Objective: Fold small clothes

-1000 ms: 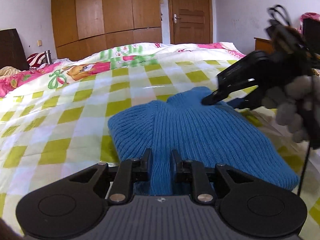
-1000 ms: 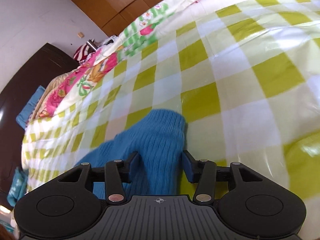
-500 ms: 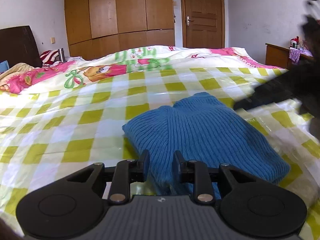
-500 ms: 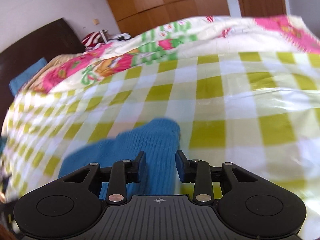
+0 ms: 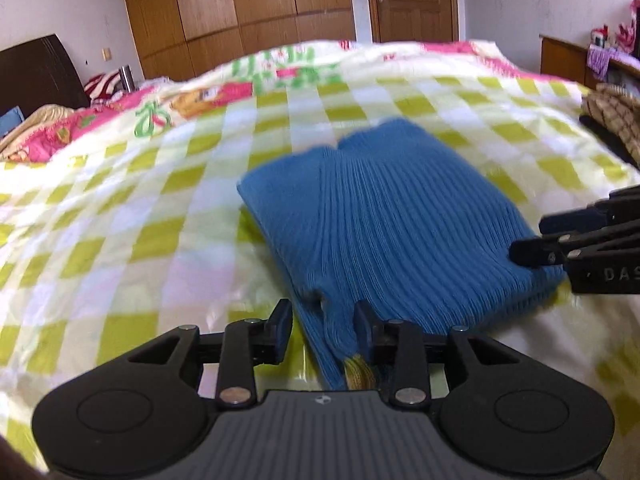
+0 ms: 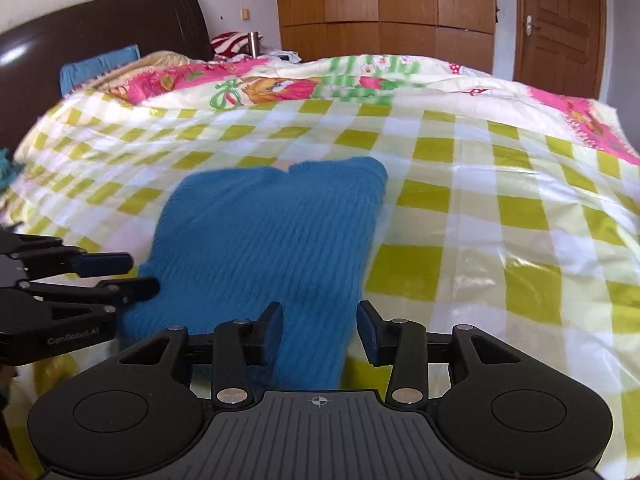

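Note:
A folded blue ribbed sweater (image 5: 384, 216) lies on the green-checked bed cover (image 5: 120, 240). My left gripper (image 5: 322, 320) stands at its near edge. Its jaws are opening, and the sweater's edge lies loose between the fingers with a gap on the left side. In the right wrist view the sweater (image 6: 264, 232) fills the middle. My right gripper (image 6: 320, 320) is at its near right corner with jaws opening, and fabric lies between the pads unpressed. Each gripper shows in the other's view: right gripper (image 5: 532, 238), left gripper (image 6: 140, 276).
A pink cartoon quilt (image 6: 280, 84) is bunched at the far side of the bed, below a dark headboard (image 6: 100, 28). A wooden wardrobe (image 5: 240, 12) and door (image 5: 412, 0) stand behind. Tan checked cloth (image 5: 612, 112) lies at the right edge, before a wooden side table (image 5: 560, 56).
My right gripper came off the sweater's far end, rolled level and drew back to the near right corner. The left jaws widened and loosened on the near edge. The sweater stayed folded.

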Demonstrator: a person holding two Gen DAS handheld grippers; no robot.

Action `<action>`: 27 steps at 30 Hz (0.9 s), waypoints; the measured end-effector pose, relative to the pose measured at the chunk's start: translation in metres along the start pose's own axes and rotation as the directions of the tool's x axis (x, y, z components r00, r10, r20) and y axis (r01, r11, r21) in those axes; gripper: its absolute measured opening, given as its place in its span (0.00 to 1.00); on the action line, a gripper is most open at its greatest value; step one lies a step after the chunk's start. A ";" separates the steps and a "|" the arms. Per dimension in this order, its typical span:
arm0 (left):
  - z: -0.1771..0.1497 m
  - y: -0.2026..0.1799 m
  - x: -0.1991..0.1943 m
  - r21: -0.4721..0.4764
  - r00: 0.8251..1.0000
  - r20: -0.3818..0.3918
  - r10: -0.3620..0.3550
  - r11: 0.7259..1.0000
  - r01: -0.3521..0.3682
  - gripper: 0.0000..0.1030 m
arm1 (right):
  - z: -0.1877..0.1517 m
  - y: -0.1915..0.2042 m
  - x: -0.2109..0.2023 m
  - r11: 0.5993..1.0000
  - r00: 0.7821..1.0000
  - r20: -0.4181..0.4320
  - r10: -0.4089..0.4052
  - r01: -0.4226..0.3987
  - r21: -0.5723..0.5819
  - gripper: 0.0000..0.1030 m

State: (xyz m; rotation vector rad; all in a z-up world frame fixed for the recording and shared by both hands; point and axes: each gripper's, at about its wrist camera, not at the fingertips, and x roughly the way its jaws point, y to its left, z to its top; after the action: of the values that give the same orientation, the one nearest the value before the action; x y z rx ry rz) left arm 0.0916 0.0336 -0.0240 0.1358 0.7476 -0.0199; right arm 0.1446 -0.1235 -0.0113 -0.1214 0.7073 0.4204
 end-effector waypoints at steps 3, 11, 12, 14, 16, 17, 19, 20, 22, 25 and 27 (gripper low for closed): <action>0.001 -0.003 -0.011 -0.022 1.000 -0.001 0.007 1.000 -0.007 0.49 | -0.009 -0.006 0.012 0.998 0.994 -0.108 -0.014 0.021 0.065 0.39; -0.013 -0.008 -0.034 -0.097 0.999 -0.030 -0.020 0.995 0.017 0.53 | -0.015 -0.004 -0.027 0.994 0.997 -0.079 -0.028 0.036 0.106 0.39; -0.017 -0.007 -0.038 -0.124 0.999 -0.033 -0.038 0.992 0.033 0.53 | -0.018 -0.005 -0.030 0.992 0.996 -0.084 -0.026 0.036 0.125 0.39; -0.024 -0.008 -0.044 -0.150 0.997 -0.041 -0.058 0.987 0.051 0.54 | -0.025 -0.004 -0.039 0.990 0.996 -0.082 -0.019 0.031 0.140 0.39; -0.029 -0.014 -0.050 -0.147 0.997 -0.043 -0.069 0.987 0.062 0.54 | -0.031 -0.001 -0.046 0.988 0.996 -0.086 -0.017 0.030 0.153 0.39; -0.031 -0.018 -0.052 -0.148 0.996 -0.044 -0.076 0.987 0.069 0.54 | -0.035 0.000 -0.049 0.987 0.996 -0.086 -0.015 0.029 0.157 0.39; -0.033 -0.022 -0.057 -0.159 0.994 -0.049 -0.096 0.983 0.088 0.55 | -0.040 0.005 -0.054 0.987 0.996 -0.086 -0.021 0.034 0.156 0.39; -0.034 -0.024 -0.059 -0.161 0.994 -0.050 -0.096 0.983 0.087 0.58 | -0.043 0.007 -0.057 0.986 0.996 -0.085 -0.028 0.041 0.163 0.39; -0.035 -0.028 -0.063 -0.155 0.997 -0.049 -0.067 0.986 0.058 0.63 | -0.047 0.008 -0.064 0.983 0.997 -0.077 -0.027 0.041 0.181 0.39; -0.037 -0.031 -0.066 -0.151 0.998 -0.045 -0.037 0.988 0.030 0.70 | -0.055 0.013 -0.073 0.983 0.997 -0.064 -0.051 0.062 0.174 0.39; -0.038 -0.030 -0.068 -0.169 0.998 -0.046 -0.045 0.985 0.037 0.72 | -0.060 0.016 -0.078 0.983 0.997 -0.053 -0.058 0.067 0.172 0.39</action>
State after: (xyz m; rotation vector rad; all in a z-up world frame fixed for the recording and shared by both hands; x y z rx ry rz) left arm 0.0138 0.0068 -0.0091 -0.0402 0.7982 0.0072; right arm 0.0486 -0.1501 -0.0051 0.0114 0.7819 0.2950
